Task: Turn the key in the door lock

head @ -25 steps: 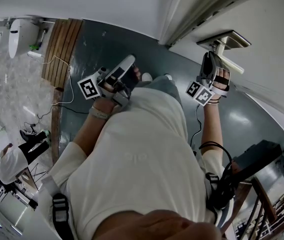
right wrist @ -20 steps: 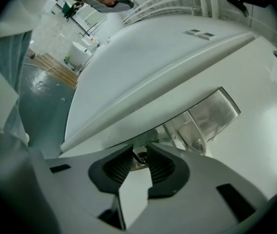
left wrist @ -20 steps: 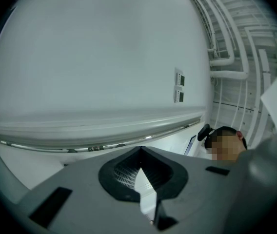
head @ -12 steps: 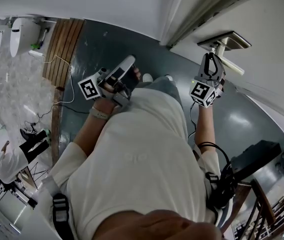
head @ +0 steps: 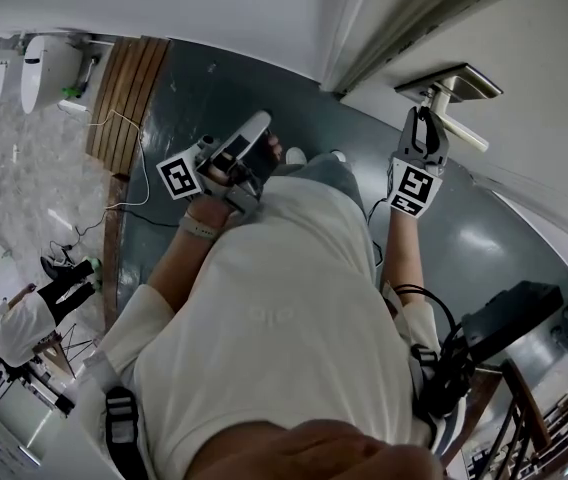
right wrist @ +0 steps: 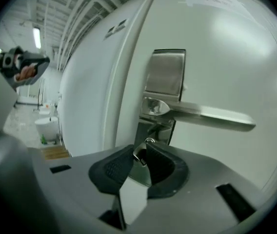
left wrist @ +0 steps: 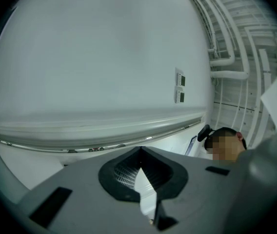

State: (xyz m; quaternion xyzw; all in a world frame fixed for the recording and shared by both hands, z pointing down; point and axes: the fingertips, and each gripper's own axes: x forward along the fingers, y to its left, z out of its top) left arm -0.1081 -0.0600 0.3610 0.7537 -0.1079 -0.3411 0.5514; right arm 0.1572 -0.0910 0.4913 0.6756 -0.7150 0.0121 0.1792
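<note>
A silver lock plate [right wrist: 165, 74] with a lever handle [right wrist: 202, 115] sits on the white door [right wrist: 226, 48]. Just under the lever, my right gripper [right wrist: 139, 155] is shut on a small metal key [right wrist: 138, 151] that stands in the lock. From the head view the same right gripper [head: 422, 120] points up at the handle [head: 461, 120], its marker cube facing the camera. My left gripper [head: 261, 121] hangs apart from the door at the person's left. It is shut with nothing in it [left wrist: 139, 161], facing a bare white wall [left wrist: 99, 57].
The door frame [head: 364, 38] runs along the left of the lock. A toilet [head: 44, 68], a wooden mat [head: 124, 83] and a floor cable [head: 134, 158] lie far left. A person [head: 24, 318] stands at lower left. Dark furniture [head: 514, 318] is at lower right.
My right gripper has rolled about its own axis at the lock, its marker cube swinging round to face the camera. The left gripper has stayed still.
</note>
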